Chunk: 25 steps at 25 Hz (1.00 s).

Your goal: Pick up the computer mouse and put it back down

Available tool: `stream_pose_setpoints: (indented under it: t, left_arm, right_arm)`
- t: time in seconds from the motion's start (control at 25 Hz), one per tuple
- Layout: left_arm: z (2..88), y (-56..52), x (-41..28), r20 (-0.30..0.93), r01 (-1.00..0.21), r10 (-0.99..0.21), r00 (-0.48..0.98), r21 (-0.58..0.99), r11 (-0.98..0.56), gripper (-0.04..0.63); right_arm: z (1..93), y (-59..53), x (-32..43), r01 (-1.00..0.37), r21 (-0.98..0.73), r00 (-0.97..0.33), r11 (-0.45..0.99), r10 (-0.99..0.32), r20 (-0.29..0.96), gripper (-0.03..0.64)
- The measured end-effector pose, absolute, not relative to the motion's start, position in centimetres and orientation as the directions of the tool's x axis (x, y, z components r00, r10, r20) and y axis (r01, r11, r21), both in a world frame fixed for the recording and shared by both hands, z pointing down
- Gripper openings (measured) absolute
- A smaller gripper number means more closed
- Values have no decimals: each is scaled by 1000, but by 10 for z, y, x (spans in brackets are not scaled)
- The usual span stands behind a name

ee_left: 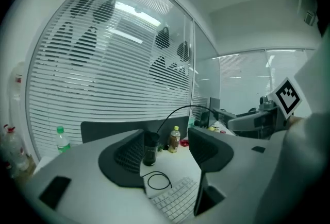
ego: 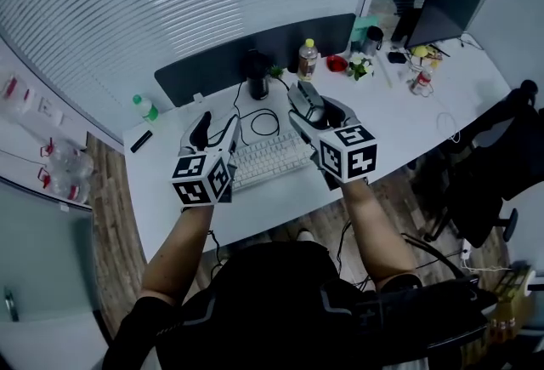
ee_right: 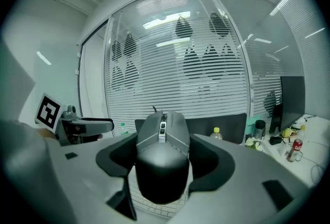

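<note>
A dark grey computer mouse (ee_right: 162, 161) sits between the jaws of my right gripper (ee_right: 164, 158), whose pads press on both its sides. The mouse is off the desk, and keys of the white keyboard (ego: 270, 159) show beneath it. In the head view the mouse (ego: 308, 102) points away from me, over the keyboard's right end. Its black cable loop (ee_left: 158, 181) lies on the desk behind the keyboard. My left gripper (ego: 217, 128) hangs over the keyboard's left end. Its jaws stand wide with nothing between them (ee_left: 166, 153).
The curved white desk (ego: 170, 198) also carries a black cup (ego: 257, 79), a yellow-capped bottle (ego: 307, 59), a green-capped bottle (ego: 146, 108) and small clutter at the far right. A dark divider panel (ego: 212, 66) backs it. A black office chair (ego: 493, 164) stands on the right.
</note>
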<state>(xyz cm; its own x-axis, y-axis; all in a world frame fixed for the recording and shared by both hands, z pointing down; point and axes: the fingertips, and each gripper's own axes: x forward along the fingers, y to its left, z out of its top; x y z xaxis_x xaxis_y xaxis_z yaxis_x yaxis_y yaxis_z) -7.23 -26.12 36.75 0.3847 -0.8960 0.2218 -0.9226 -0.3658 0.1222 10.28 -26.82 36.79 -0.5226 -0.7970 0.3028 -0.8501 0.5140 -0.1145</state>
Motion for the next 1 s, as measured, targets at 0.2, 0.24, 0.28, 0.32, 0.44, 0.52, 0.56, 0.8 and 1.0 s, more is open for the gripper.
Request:
stream_pose_setpoints:
  t: [0.2,0.24,0.28,0.32,0.44,0.52,0.56,0.8,1.0]
  left_arm:
    - [370,-270,-19,236,-916,-885,400,112,-384,281]
    - [371,-271,-10,234,-915,-885,403,116,-386,281]
    - [372,-272,-3,232,-915,-885,403,119,-385,281]
    - [373,-273,3,232,-916,-886,401,121,-382,281]
    - [377,-277,21,237,-918,-887,396,129,-375,281]
    - [377,-280,35,236,-916,-885,400,132,-379,281]
    - [377,-281,41,235,-914,-884,404,133,-383,281]
    - [381,-288,72,245,-899,-865,438,132,-418,281]
    - [397,-299,86,265,-884,-843,468,147,-444,281]
  right_arm:
    - [375,-277,147,-846,-119,-530,520,-790,310,293]
    - [376,-279,156,-846,-118,-529,520,-790,310,293]
    - [377,-282,165,-847,-118,-528,519,-791,308,293]
    - [377,-284,173,-847,-119,-527,518,-793,305,293]
    - [377,-288,195,-846,-121,-529,519,-793,302,293]
    - [378,-291,207,-846,-112,-528,521,-793,305,293]
    - [378,-292,213,-847,-106,-526,520,-793,308,293]
    - [387,-303,243,-867,-122,-495,484,-805,328,293]
    - [403,-311,264,-885,-123,-461,449,-814,354,293]
